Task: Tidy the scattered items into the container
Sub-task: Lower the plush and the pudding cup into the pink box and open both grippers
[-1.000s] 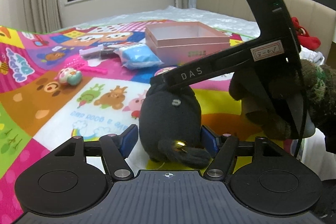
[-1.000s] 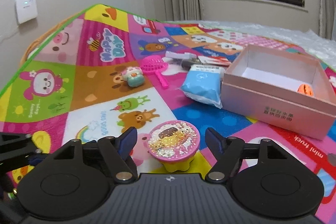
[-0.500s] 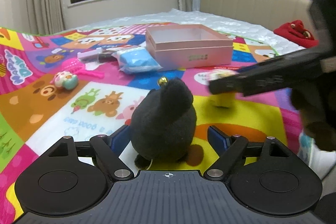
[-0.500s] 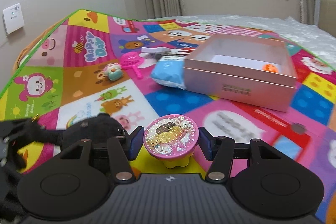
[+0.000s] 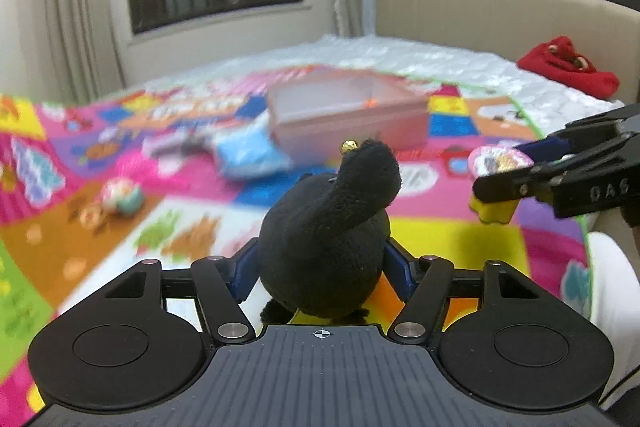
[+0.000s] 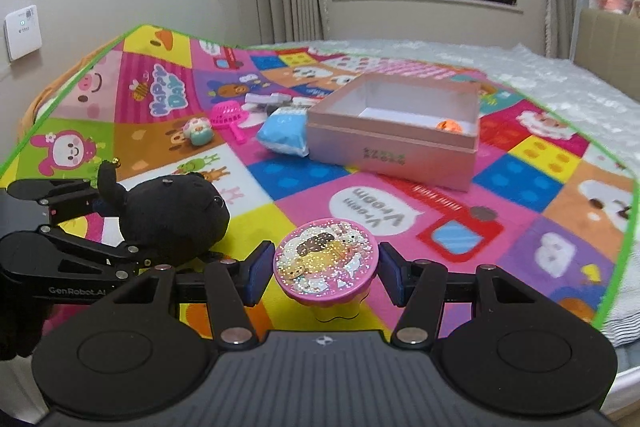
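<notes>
A black plush toy (image 5: 324,227) sits between the blue pads of my left gripper (image 5: 320,263), whose jaws are closing and pressing its sides. The right wrist view shows it held off the mat at the left (image 6: 172,215). My right gripper (image 6: 326,273) is shut on a pink glitter-lid toy (image 6: 324,259) with a yellow base, held above the mat. That toy (image 5: 496,163) also shows at the right of the left wrist view. The open pink box (image 6: 400,147) lies ahead with a small orange item (image 6: 448,126) inside.
A blue packet (image 6: 286,137) leans on the box's left wall. Left of it lie a pink scoop (image 6: 230,115), a small round toy (image 6: 198,131) and white packets (image 6: 268,101). The play mat's green edge (image 6: 624,247) ends at the right. A beige headboard (image 5: 480,11) stands behind.
My right gripper shut on the glitter-lid toy, lifted it and swung off to the right of the plush. My left gripper spread, then drew in on the plush and rose a little.
</notes>
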Available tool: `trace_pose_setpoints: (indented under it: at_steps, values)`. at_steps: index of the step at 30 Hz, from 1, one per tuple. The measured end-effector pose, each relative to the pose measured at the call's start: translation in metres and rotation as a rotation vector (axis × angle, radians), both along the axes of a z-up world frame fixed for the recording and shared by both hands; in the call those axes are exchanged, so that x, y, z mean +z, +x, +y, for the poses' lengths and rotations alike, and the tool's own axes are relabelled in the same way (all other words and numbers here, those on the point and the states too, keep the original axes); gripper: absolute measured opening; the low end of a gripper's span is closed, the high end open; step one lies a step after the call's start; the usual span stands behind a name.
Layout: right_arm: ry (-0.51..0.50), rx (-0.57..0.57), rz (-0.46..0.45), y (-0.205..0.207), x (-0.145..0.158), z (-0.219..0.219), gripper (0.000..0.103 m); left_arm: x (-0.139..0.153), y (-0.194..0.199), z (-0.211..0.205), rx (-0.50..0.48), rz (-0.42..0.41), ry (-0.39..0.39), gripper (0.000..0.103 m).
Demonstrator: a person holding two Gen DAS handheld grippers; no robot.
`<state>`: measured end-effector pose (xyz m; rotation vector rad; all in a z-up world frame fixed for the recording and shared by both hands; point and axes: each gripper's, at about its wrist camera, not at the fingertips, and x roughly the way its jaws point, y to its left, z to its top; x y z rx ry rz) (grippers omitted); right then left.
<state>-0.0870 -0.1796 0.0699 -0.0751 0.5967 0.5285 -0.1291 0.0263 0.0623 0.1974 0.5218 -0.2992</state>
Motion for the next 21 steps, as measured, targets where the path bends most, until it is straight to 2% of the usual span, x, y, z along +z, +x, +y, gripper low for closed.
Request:
trace_pose_setpoints:
  at_steps: [5, 8, 14, 19, 21]
  values:
    - [0.013, -0.021, -0.057, 0.002, 0.014, -0.018, 0.056, 0.041, 0.033, -0.025, -0.054, -0.099, -0.014, 0.069]
    - [0.028, -0.026, -0.094, 0.014, 0.024, -0.027, 0.056, 0.068, 0.071, -0.037, -0.071, -0.129, -0.066, 0.069]
    - [0.027, -0.043, -0.17, 0.068, 0.048, -0.035, 0.056, 0.102, 0.183, -0.045, -0.084, -0.06, -0.219, 0.069]
    - [0.03, -0.056, -0.227, 0.13, 0.056, -0.024, 0.056, 0.104, 0.253, -0.045, -0.068, -0.004, -0.287, 0.07]
    - [0.027, -0.058, -0.246, 0.158, 0.055, -0.013, 0.056, 0.101, 0.272, -0.043, -0.077, 0.018, -0.314, 0.075]
